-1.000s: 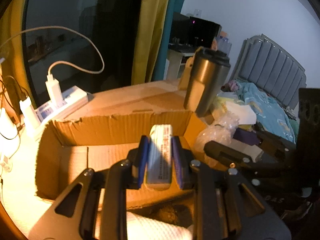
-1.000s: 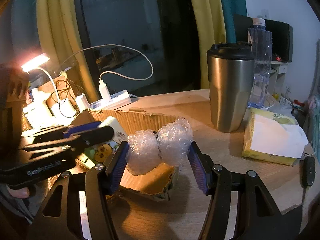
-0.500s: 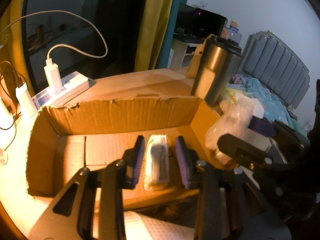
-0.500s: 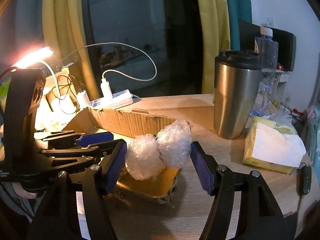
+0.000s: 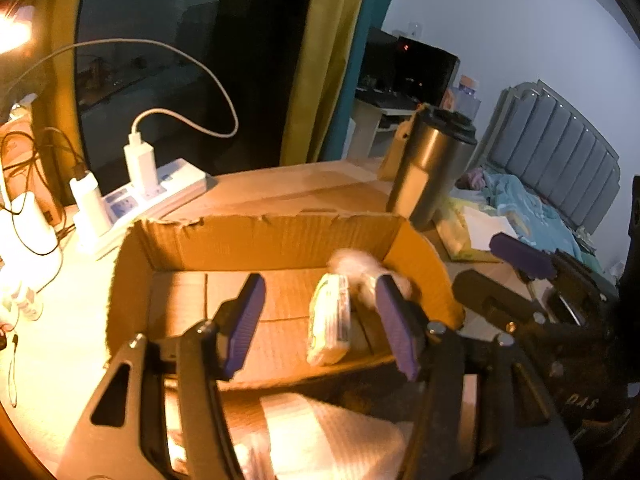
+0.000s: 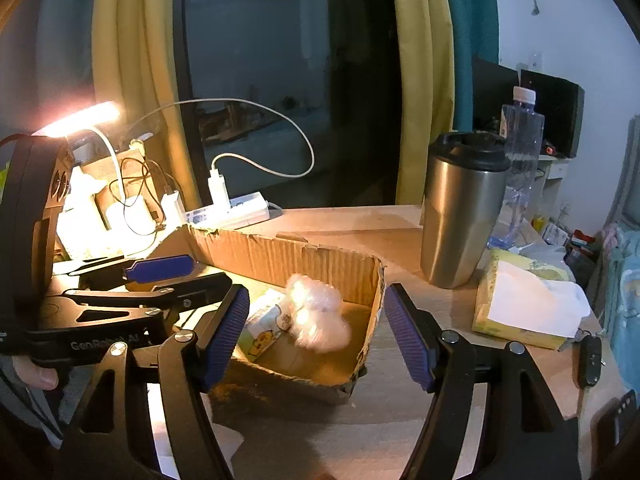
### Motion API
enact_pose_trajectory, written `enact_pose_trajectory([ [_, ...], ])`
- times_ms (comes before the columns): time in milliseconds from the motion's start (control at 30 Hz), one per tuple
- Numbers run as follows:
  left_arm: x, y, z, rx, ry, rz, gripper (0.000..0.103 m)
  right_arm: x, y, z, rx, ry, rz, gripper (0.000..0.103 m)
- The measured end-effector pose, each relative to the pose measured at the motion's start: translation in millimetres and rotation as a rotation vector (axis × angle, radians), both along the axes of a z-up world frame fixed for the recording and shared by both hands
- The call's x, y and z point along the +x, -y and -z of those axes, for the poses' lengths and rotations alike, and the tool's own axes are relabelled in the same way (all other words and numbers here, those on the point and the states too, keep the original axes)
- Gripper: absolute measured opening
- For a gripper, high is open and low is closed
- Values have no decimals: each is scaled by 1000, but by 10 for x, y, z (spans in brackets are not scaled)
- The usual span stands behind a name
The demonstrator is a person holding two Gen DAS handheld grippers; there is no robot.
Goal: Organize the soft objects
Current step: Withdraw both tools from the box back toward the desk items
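A shallow cardboard box (image 5: 272, 240) (image 6: 280, 256) lies on the wooden table. Inside it rests a small tissue pack (image 5: 328, 320) (image 6: 266, 328), and beside that a wad of bubble wrap (image 5: 352, 264) (image 6: 316, 316), blurred as it drops in. My left gripper (image 5: 319, 280) (image 6: 176, 276) hovers over the box with its jaws opening; the pack lies between the pads, touching neither. My right gripper (image 6: 316, 291) (image 5: 500, 274) hangs at the box's right end, its jaws opening too, free of the bubble wrap.
A steel tumbler (image 6: 460, 216) and a water bottle (image 6: 520, 152) stand right of the box. A yellow tissue box (image 6: 528, 304) and a car key (image 6: 590, 356) lie further right. A power strip (image 5: 156, 196) with chargers and a lamp (image 6: 76, 120) sit left. White towelling (image 5: 332, 436) lies near me.
Both grippers opened and let go: the tissue pack and the bubble wrap left the pads and dropped into the box. Both grippers drew back a little.
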State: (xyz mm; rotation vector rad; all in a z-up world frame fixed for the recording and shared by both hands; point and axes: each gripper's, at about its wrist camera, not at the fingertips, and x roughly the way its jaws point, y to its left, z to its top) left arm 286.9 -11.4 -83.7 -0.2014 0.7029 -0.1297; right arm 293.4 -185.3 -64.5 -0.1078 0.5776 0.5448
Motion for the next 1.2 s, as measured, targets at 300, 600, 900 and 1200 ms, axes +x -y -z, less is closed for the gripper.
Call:
enact_pose_trajectory([
  [300,-318,-101,-188,-2,45,-4,61,-280,-49,-144,-10,25,7,73],
  [600,-649,-183,-302,4,81,-5,62,-575,-112,-241,-19,43,12,73],
  [900,-959,-297,-374,11,106,-8,63,-852,-229,-294,-27,58,10,73],
  [1200,-1240,-459,-366,7,118,-20,64,-1077,-393,-282,-46,60,-1,73],
])
